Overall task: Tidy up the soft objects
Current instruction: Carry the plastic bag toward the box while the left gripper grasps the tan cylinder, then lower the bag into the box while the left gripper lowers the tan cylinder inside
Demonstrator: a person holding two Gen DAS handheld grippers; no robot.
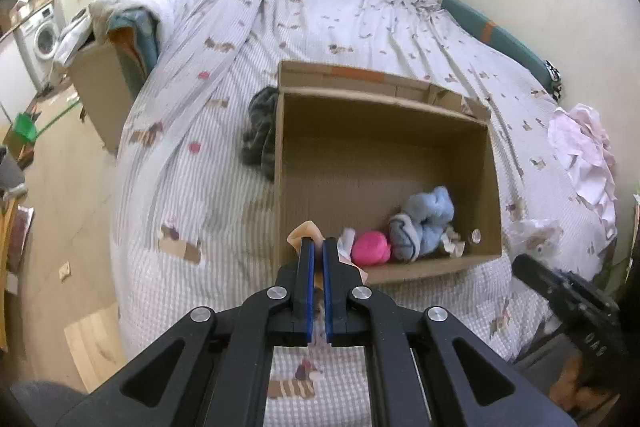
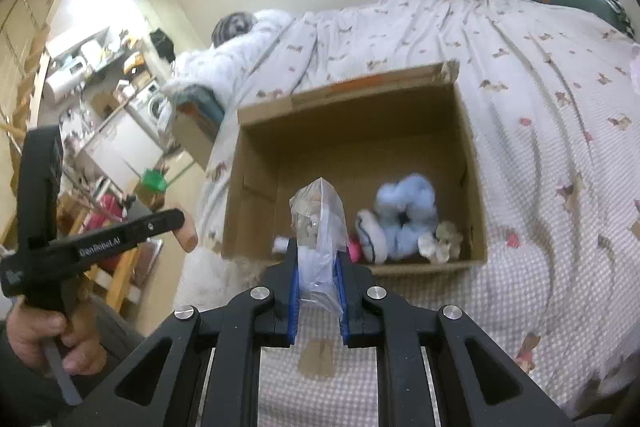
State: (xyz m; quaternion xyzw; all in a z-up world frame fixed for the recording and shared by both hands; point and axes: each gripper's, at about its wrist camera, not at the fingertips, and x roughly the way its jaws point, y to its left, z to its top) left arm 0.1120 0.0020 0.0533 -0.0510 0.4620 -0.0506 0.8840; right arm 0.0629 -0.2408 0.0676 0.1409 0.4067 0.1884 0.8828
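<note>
your left gripper [image 1: 316, 247] has its fingers pressed nearly together on a thin peach-coloured soft piece [image 1: 304, 231], held at the near left corner of the cardboard box [image 1: 384, 163] on the bed [image 1: 208, 163]. your right gripper [image 2: 317, 267] pinches a clear plastic bag [image 2: 320, 223] with something pale inside; what exactly it holds is hard to tell. it hangs just before the box's near wall.

the sorting looks partly done. already lying along the near wall inside the box are a fluffy light blue item [image 1: 430, 217], a pink ball-like item [image 1: 372, 247], a white and grey piece beside it [image 1: 402, 235] and a small crumpled beige thing [image 1: 452, 241]. most of the box floor is bare.

what appears left: the two pieces you are carrying are not yet in. outside the box, a dark striped cloth [image 1: 262, 131] lies touching its left wall, and a heap of pale pink fabric [image 1: 584, 155] sits well apart at the right edge of the bed. whether those belong to the job is a guess, but they look like candidates.
</note>
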